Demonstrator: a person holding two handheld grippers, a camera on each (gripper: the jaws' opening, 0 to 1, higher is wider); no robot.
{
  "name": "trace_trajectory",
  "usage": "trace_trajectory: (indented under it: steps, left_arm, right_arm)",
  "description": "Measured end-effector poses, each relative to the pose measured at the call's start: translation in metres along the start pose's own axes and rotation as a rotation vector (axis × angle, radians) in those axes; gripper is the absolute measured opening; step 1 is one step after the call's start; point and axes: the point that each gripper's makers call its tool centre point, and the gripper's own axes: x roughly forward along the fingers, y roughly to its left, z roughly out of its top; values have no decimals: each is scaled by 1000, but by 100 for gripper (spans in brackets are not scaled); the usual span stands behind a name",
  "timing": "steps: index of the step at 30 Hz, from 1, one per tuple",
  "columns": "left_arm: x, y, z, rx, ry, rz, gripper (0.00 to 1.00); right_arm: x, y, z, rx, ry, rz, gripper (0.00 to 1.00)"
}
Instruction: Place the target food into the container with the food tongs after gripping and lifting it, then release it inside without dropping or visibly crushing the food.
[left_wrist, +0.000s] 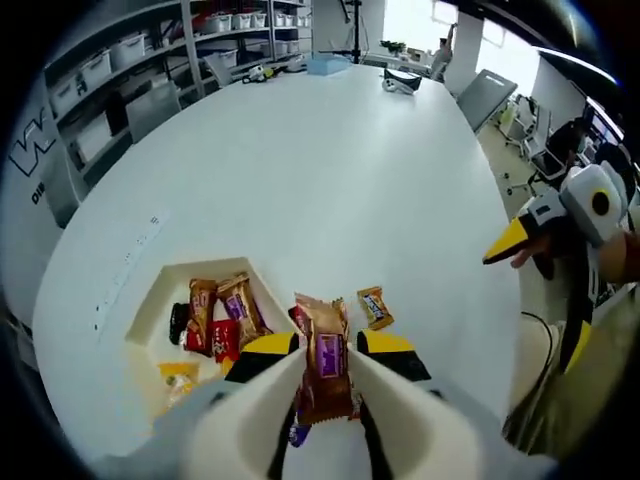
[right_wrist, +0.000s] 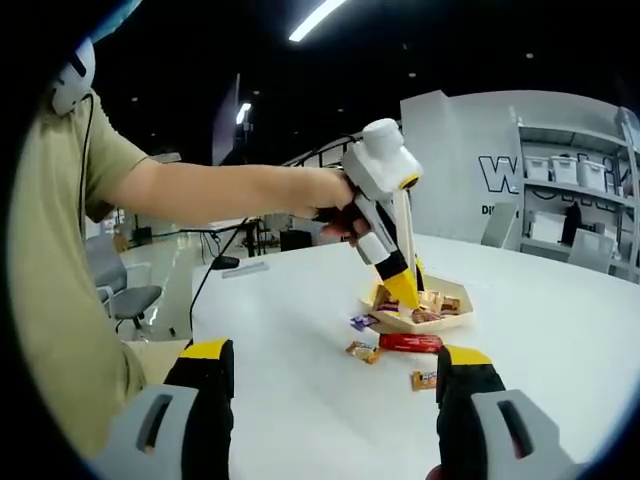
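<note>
1. Left tongs (left_wrist: 325, 375) are closed on a brown snack packet (left_wrist: 326, 352), lifted.
2. Just left of the tongs lies the container (left_wrist: 150, 310), part-filled; release inside is judged outstanding.
3. Right tongs (right_wrist: 335, 400) are held wide open, empty; loose packets (right_wrist: 408, 343) lie ahead on the table (left_wrist: 330, 160).

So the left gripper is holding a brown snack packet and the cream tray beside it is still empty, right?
Not quite. The left gripper does hold a brown snack packet between its jaws, but the cream tray is not empty: the left gripper view shows several wrapped snacks already lying in it, brown and red ones among them. The right gripper view also shows packets inside that tray.
</note>
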Motion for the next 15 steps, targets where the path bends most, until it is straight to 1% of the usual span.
trace_trajectory:
  steps: [8,10,13,15]
  left_arm:
    - [-18,26,4,1,-16,33,22]
    - [-22,35,4,1,-19,46,22]
    - [-26,48,4,-14,-23,61,22]
    - [-28,53,4,-20,-27,64,22]
  right_arm:
    - [1,-1,2,-3,-4,-1,82]
    - [1,-1,2,-2,-4,0,82]
    - [1,-2,3,-4,-4,0,82]
    - [1,-2,3,-4,-4,-1,82]
